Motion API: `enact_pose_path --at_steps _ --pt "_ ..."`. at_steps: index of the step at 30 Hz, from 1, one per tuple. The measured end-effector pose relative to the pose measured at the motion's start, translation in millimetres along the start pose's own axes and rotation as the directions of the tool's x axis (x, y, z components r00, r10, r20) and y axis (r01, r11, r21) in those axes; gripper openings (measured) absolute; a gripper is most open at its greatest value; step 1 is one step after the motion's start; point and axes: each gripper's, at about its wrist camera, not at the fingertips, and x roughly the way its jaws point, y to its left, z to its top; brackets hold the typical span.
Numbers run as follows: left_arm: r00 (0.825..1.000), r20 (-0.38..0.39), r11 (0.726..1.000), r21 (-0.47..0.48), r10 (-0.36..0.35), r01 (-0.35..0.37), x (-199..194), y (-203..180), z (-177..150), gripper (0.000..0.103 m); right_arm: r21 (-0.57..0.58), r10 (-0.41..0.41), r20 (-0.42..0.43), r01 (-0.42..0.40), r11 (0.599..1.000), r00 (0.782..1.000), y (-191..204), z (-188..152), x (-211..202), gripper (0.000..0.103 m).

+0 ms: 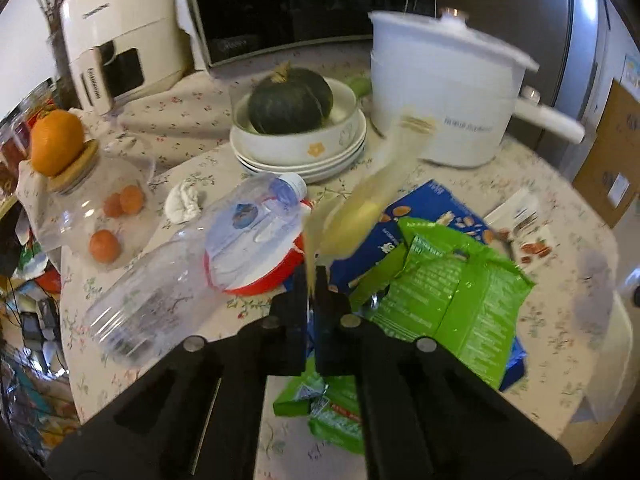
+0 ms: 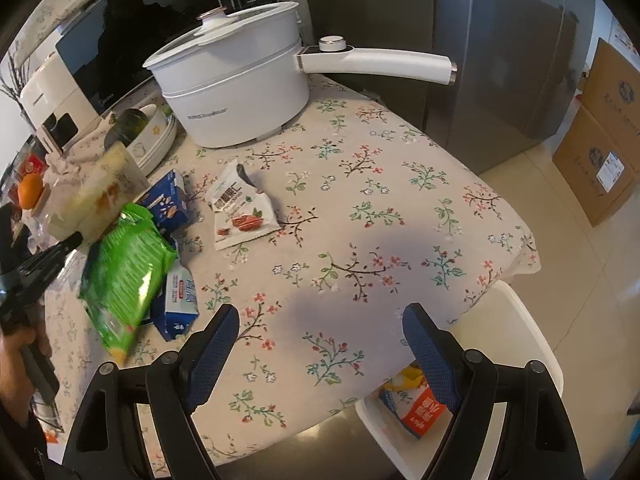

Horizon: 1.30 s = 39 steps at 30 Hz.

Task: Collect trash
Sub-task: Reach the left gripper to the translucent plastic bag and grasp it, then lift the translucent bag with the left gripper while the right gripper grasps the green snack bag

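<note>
My left gripper (image 1: 314, 276) is shut on a clear yellowish plastic wrapper (image 1: 368, 196) and holds it up above the table; the wrapper is blurred and also shows in the right wrist view (image 2: 100, 196). Below it lie a green snack bag (image 1: 452, 296), a blue carton (image 1: 432, 208), a white nut packet (image 2: 240, 212) and an empty clear bottle (image 1: 192, 264) on a red lid (image 1: 276, 276). My right gripper (image 2: 320, 344) is open and empty above the table's front right part. A white bin (image 2: 500, 360) with trash inside stands below the table edge.
A white electric pot (image 2: 240, 92) with a long handle, a squash in stacked bowls (image 1: 296, 120), an air fryer (image 1: 120, 32) and a microwave stand at the back. A jar with an orange (image 1: 56, 140) is at the left. Cardboard boxes (image 2: 600, 152) stand on the floor.
</note>
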Motion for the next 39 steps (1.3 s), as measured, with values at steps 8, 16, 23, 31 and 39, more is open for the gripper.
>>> enact_pose_path --at_steps 8,16,23,31,39 --pt "0.991 0.048 0.98 -0.154 -0.121 0.127 -63 21 -14 0.002 -0.025 0.022 -0.019 -0.023 0.999 1.0 23 -7 6 0.085" --pt "0.989 0.092 0.972 -0.192 -0.117 0.133 -108 43 -41 0.002 -0.032 0.117 -0.068 -0.119 0.992 0.991 65 -15 19 0.085" --pt "0.993 0.065 0.967 -0.227 -0.1 0.112 -116 77 -62 0.002 0.016 0.28 -0.15 -0.281 0.96 0.948 112 -32 39 0.085" --pt "0.988 -0.066 0.972 -0.202 -0.138 0.123 -104 99 -95 0.002 0.026 0.324 -0.217 -0.326 0.945 0.921 165 -50 77 0.073" --pt "0.947 -0.176 0.958 -0.15 -0.269 0.244 -91 106 -124 0.018 0.082 0.378 -0.198 -0.369 0.926 0.905 181 -49 93 0.065"
